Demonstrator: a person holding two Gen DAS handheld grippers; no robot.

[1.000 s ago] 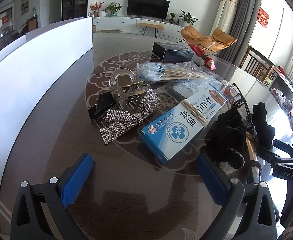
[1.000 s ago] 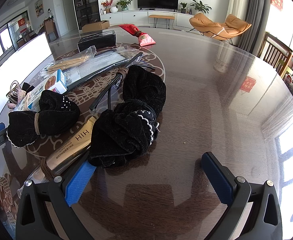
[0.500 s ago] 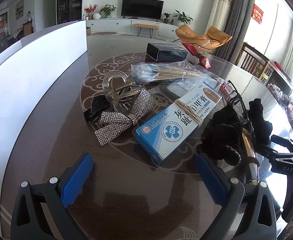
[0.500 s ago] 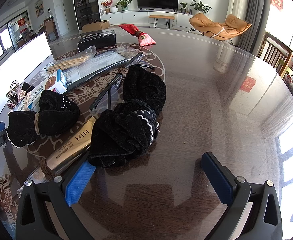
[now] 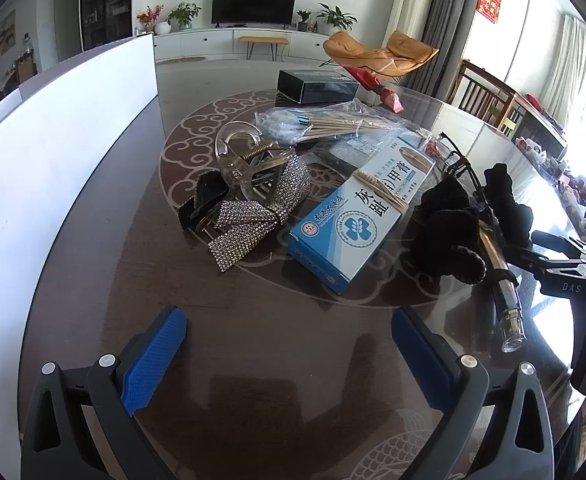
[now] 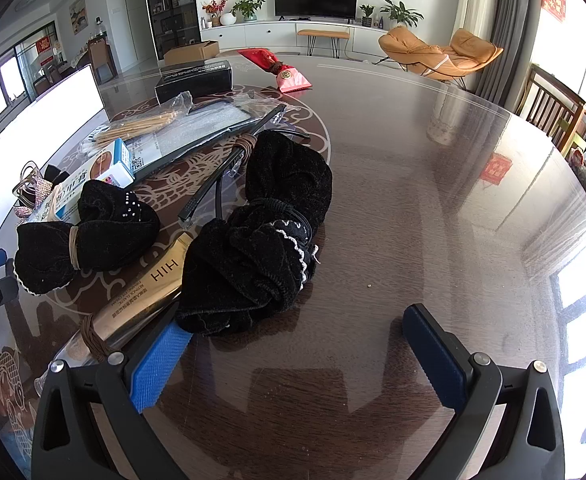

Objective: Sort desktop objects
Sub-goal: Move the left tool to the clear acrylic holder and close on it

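Everything's heaped mid-table because nothing's sorted yet: the blue ointment box (image 5: 361,216) leans against the rhinestone bow clip (image 5: 257,210). My left claw (image 5: 289,344) hovers low, spread wide and empty, aimed at the box. My right claw (image 6: 293,354) (also gaping) sits by the black scrunchie (image 6: 261,240).

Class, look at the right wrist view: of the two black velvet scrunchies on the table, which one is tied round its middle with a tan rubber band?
The smaller scrunchie on the left, beside the blue box. The larger scrunchie has white trim and no tan band.
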